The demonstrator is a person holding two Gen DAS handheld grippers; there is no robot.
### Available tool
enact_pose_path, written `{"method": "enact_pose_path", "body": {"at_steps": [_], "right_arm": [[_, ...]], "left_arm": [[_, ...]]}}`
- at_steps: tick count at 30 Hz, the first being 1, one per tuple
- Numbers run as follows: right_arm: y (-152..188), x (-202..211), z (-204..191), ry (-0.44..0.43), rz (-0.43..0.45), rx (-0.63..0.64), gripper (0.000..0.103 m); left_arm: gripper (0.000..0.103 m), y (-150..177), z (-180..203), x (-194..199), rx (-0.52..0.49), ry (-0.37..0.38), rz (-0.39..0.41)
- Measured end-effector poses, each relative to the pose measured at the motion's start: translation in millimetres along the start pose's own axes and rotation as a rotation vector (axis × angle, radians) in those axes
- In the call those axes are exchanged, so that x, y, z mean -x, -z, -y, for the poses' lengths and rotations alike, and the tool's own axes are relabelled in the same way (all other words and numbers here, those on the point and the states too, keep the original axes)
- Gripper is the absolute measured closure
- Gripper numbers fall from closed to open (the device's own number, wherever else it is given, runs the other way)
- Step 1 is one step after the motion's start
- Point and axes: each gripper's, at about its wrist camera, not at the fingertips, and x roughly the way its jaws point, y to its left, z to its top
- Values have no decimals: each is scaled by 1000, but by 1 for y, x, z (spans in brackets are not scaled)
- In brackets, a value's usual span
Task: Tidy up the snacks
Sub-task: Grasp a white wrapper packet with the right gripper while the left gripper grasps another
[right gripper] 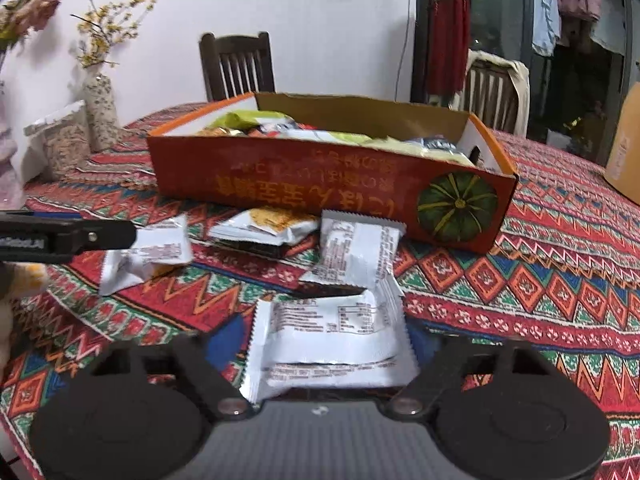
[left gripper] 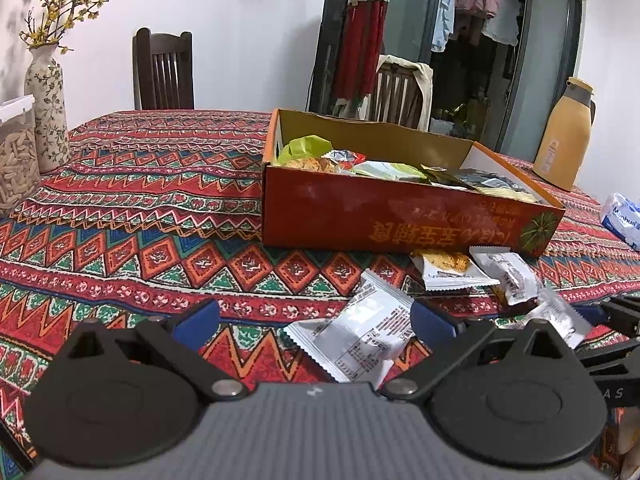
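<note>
Snacks partly fill our box (right gripper: 280,184); four packets (right gripper: 356,256) lie before it. Our right gripper (right gripper: 326,344) straddles one (right gripper: 328,344), grip uncertain; our left gripper (left gripper: 316,320) is open, empty.

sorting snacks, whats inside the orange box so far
The orange box holds a heap of wrapped snacks: a green packet, pale and dark ones. Anything beneath them, and the box floor, is hidden.

Left gripper (left gripper: 316,320): black linkage arms, blue pads, silver pivot screws, ribbed grey body.
</note>
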Motion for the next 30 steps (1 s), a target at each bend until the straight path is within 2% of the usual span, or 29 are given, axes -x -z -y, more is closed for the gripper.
{"method": "enact_pose_path", "body": {"at_steps": [1,2,3,4,5,6,7,15,18,25,28,30], "right_arm": [[2,1,-1,-2,12,2,32],[3,2,-3,-6,23,6,40],[4,4,-3,-17,34,9,53],[5,5,-3,-22,47,10,63],[6,6,-3,-24,55,6,78],[7,7,-1,-30,61,-1,85],[7,8,-1,-36,65,-6,88],[13,24,4,-17,196,-49,90],[14,28,5,9,231,-66,90],[16,30,9,8,253,-87,89],[18,32,9,2,267,-89,89],[19,33,8,3,277,-89,90]], "left_arm": [[0,0,0,0,0,0,-1],[0,0,1,-1,-2,-2,-4],[0,0,1,-2,-3,-7,-6],[0,0,1,-2,-2,-11,-5],[0,0,1,-1,0,-15,-1],[0,0,1,0,0,-19,4],[0,0,1,0,-1,-22,5],[0,0,7,-3,-33,-47,-1],[0,1,17,-7,-95,-57,-26],[0,7,46,-15,-283,-71,-96],[0,4,50,-20,-310,-97,-113],[0,1,50,-22,-305,-86,-127]]}}
